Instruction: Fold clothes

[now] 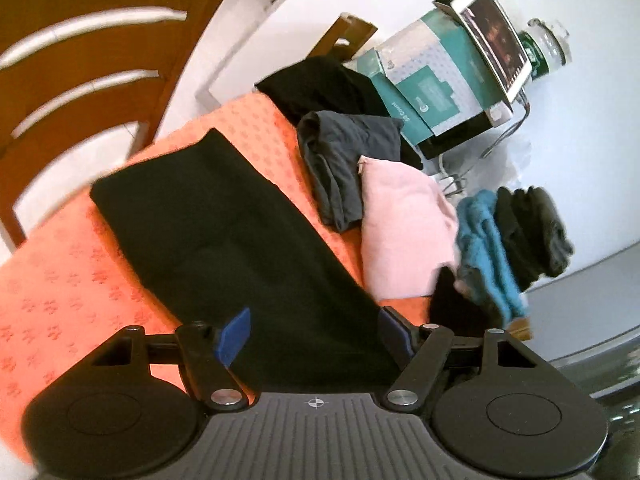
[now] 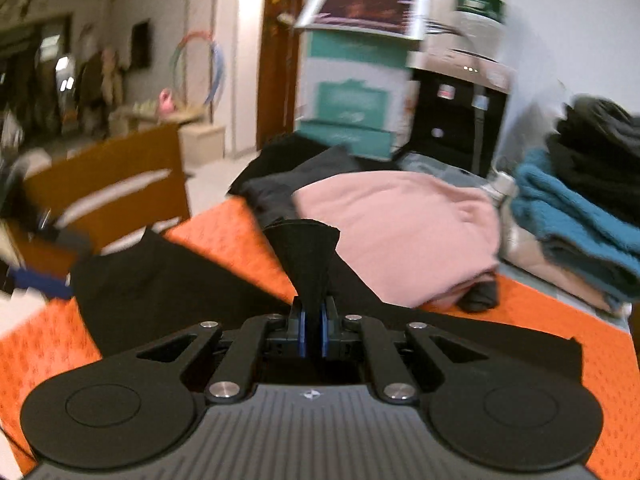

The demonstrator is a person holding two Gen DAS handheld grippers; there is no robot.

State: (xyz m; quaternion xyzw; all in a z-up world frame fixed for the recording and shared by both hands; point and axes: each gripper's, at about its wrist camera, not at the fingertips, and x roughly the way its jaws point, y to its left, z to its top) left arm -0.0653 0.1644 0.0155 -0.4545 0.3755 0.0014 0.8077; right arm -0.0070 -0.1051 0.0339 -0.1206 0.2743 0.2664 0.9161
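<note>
Pinching a raised fold of the black garment (image 2: pixel 308 256) between closed jaws, the right gripper (image 2: pixel 313 334) is lifting one edge off the orange tablecloth (image 2: pixel 44 344). The left gripper (image 1: pixel 316 334) is hovering with jaws spread wide over the same cloth, gripping nothing. The garment is lying long and flat, beside the pink garment (image 2: pixel 400 232). The blurred view is probably hiding wrinkles, so carrying the edge across level matters.
</note>
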